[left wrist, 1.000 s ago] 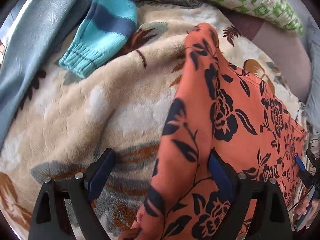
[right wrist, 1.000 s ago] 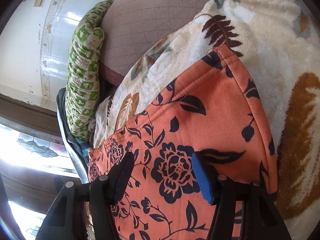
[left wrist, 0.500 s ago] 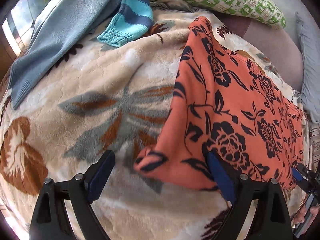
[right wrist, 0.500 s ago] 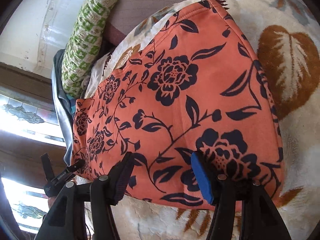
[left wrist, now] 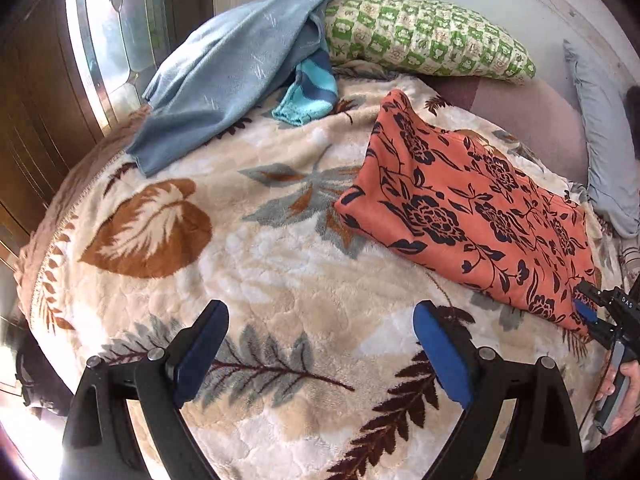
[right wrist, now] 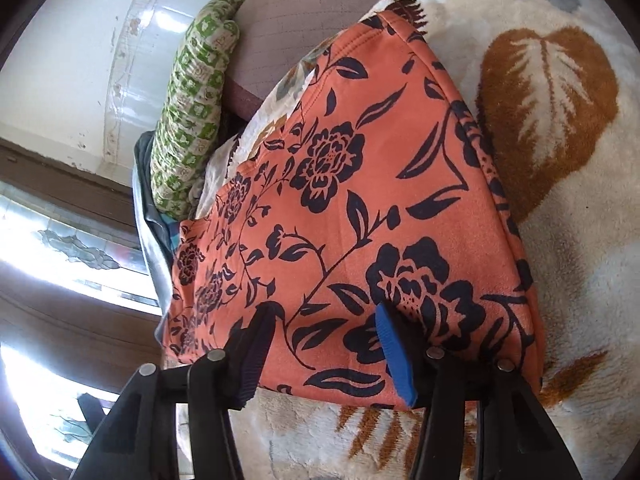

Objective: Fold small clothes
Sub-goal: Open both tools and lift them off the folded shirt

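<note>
Left tongs point(left wrist: 320, 344) gape wide over the blanket point(left wrist: 248, 272), gripping nothing; right tongs point(right wrist: 326, 340) spread at the orange cloth's point(right wrist: 360, 208) near edge, seemingly not pinching.

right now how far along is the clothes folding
Done: the orange garment with the black floral print lies folded flat on the plush leaf-pattern blanket. In hand: nothing; the left hand-held gripper and right hand-held gripper are open. Left: the light blue knit top and striped turquoise sleeve lie unfolded.
</note>
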{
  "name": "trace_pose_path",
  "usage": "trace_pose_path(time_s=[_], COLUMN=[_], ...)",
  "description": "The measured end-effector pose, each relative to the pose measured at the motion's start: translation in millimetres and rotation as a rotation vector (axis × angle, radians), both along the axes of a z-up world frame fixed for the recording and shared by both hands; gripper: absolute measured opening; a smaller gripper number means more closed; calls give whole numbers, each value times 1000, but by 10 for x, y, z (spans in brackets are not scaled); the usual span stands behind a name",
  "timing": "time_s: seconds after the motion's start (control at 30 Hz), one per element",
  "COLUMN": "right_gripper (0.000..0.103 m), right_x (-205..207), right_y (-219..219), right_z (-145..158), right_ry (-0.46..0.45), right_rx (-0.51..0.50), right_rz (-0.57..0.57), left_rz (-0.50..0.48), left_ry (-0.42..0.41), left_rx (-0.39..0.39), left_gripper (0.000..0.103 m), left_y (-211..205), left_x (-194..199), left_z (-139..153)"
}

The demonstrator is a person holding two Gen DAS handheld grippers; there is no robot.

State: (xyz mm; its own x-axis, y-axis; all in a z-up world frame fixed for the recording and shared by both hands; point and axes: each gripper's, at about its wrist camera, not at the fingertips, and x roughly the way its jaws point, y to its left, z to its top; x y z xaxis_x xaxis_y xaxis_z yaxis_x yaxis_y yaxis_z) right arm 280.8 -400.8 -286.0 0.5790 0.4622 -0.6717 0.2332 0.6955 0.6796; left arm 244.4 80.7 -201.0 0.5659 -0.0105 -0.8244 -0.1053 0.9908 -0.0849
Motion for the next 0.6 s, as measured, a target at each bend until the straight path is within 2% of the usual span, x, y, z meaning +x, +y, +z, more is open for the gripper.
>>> trace_pose_path(time_s=[0.07,0.13,0.2,0.27,0.4,0.5,0.6], right_gripper=[54,54,54,54,54,54,54], right_x=[-22,-55,-51,-32,111,250,372], right_y=[72,163,307,469,720,927,1033], right_z=[97,222,370,507,610,591,508], right_ry=[19,7,-27,-73,-124,-136,-119], right_rx=[-56,-130,-234,-323,-352,-406,-449], right_rz=[-30,-48,-33,-8,29,71,109], left_rz=[19,60,95,118,110,83,55], left_ry=[-60,-100,-120,-110,-103,-132,-140], left_rx=[41,45,37,64,142,188,190], left_gripper=[94,94,94,94,94,94,94], left_y=[19,53,34,-69,-274,-415,-499], left_x=[-34,50,182,367,679,826,957], left_z=[103,144,138,90,-56,-130,-235])
